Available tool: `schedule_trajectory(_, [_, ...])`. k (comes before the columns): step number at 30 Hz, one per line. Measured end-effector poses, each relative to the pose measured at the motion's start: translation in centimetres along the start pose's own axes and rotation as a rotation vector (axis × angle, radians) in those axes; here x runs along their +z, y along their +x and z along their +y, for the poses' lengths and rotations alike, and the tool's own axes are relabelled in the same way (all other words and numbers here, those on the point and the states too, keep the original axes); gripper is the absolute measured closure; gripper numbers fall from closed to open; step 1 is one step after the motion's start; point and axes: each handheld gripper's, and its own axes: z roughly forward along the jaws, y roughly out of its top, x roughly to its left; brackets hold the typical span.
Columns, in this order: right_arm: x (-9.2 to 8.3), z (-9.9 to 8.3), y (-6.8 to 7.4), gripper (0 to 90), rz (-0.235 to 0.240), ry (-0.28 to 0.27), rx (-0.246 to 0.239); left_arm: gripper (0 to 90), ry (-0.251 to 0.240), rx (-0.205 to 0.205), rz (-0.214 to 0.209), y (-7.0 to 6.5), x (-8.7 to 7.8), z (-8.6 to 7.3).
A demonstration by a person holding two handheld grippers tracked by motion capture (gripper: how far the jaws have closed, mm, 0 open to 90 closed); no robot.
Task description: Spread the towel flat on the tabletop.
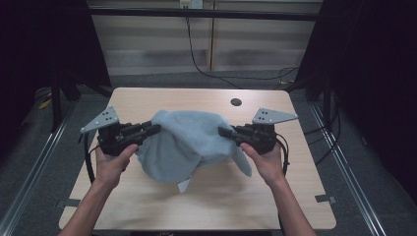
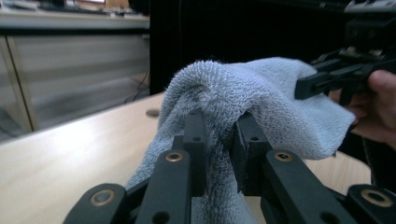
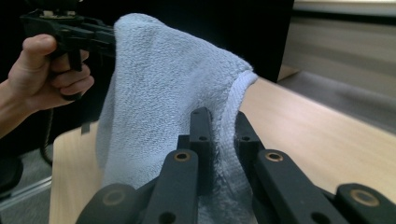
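A light blue towel (image 1: 189,142) hangs above the middle of the wooden table (image 1: 290,201), slung between the two grippers, with its lower folds drooping toward the tabletop near the person. The left gripper (image 1: 156,130) holds the towel's left side; in the left gripper view its jaws stand nearly together, with a bunched fold of terry cloth pinched between the pads. The right gripper (image 1: 222,132) does the same on the right side, its jaws narrow and clamped on a hemmed edge, as the right gripper view shows. The step in hand looks like lifting the towel clear so that it can be spread or folded. To do that well, both hands should rise at the same pace and stay level with each other, so that the cloth does not slide toward one side. Moving the grippers apart would pull the sagging middle taut. Each grip bites only a small fold, so a sharp tug could pull the cloth free; a slow, even pull is safer.
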Motion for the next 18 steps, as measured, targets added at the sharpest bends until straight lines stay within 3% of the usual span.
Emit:
schedule_trajectory(3, [-0.1,0.4,-0.4,81.9,-0.007,-0.026,0.009,77.2,0.004,-0.015,0.008,0.4,0.4,0.1])
schedule_trajectory(8, [1.7,-2.2,-2.7,82.4,-0.050,0.045,0.063,74.5,0.114,-0.099,0.070,2.9,3.0,-4.4])
schedule_trajectory(9, [1.7,-2.2,-2.7,82.4,-0.050,0.045,0.063,73.5,0.114,-0.099,0.070,2.9,3.0,-4.4])
schedule_trajectory(11, [2.6,-3.7,-4.1,82.4,-0.077,0.082,0.097,72.5,0.152,-0.154,0.084,4.4,4.0,-6.5])
schedule_trajectory(12, [3.6,-5.1,-5.4,83.6,-0.100,0.120,0.121,66.0,0.185,-0.212,0.098,5.4,4.5,-8.1])
schedule_trajectory(15, [4.8,-6.8,-6.8,85.3,-0.128,0.168,0.154,60.5,0.223,-0.189,0.113,5.5,4.3,-8.8])
schedule_trajectory(18, [5.7,-8.1,-7.8,85.3,-0.171,0.217,0.159,49.0,0.212,-0.207,0.138,5.3,3.2,-8.6])
